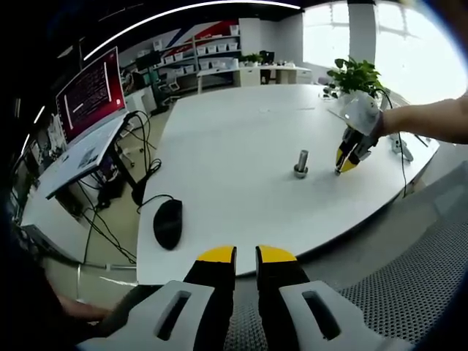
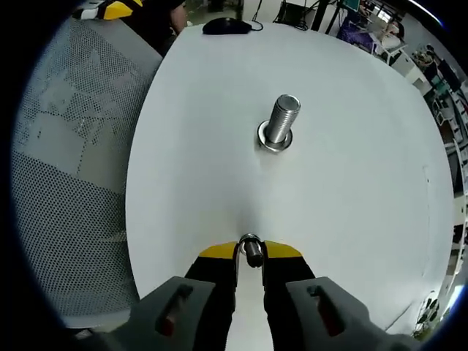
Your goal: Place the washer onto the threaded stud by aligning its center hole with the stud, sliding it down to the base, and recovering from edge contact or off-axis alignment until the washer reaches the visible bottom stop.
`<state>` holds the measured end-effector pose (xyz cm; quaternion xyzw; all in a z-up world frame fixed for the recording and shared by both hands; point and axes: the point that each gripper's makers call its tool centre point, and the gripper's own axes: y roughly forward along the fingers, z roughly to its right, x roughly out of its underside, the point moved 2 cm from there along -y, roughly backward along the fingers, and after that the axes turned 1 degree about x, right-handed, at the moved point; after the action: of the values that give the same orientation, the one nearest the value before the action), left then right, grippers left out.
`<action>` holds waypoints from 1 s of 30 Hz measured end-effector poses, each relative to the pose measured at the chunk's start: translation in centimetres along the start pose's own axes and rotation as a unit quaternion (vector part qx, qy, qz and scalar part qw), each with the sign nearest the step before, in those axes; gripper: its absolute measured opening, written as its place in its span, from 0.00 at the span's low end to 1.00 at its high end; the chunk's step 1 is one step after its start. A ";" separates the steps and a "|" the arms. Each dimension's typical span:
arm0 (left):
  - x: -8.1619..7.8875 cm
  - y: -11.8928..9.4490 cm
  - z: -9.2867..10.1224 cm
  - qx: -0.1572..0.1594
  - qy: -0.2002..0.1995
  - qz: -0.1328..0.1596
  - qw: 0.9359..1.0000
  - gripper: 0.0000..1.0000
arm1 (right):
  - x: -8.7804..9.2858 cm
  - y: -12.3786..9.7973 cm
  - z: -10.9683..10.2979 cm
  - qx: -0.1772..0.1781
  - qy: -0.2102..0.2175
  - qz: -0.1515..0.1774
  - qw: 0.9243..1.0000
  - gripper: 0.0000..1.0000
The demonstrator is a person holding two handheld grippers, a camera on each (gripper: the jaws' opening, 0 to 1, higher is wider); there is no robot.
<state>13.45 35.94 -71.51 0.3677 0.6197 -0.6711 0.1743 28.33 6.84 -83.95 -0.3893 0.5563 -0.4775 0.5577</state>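
Note:
The threaded stud (image 2: 283,117) stands upright on the white table (image 2: 351,219), with a flat metal ring (image 2: 274,142) round its base. In the right gripper view my right gripper (image 2: 251,252) is shut on a small metal washer (image 2: 251,251), held low over the table a short way in front of the stud. The left gripper view has the stud (image 1: 301,162) at mid-table and the right gripper (image 1: 347,159) just to its right, tips down near the surface. My left gripper (image 1: 246,256) hangs off the table's near edge, jaws together with nothing between them.
A black mouse (image 1: 167,223) with its cable lies near the table's left edge. A potted plant (image 1: 356,77) stands at the far right corner. A desk with a red-lit screen (image 1: 91,95) is to the left. A grey mesh chair (image 2: 66,168) sits beside the table.

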 end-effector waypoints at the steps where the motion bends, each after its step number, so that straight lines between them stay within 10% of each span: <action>1: 0.0 0.0 0.0 0.000 0.000 0.000 1.000 0.08 | -0.1 -0.1 0.0 0.001 -0.001 0.003 1.000 0.14; 22: -0.1 0.0 -0.1 -0.004 -0.005 0.004 1.000 0.08 | 0.0 -0.4 -0.2 -0.001 -0.009 -0.002 1.000 0.15; 30: -0.1 0.0 -0.1 -0.005 -0.007 0.004 1.000 0.08 | -1.3 -2.5 -0.1 0.019 0.014 0.053 0.998 0.39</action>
<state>13.51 36.05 -71.45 0.3650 0.6202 -0.6699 0.1828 28.06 7.52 -81.22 -0.3417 0.5749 -0.4634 0.5814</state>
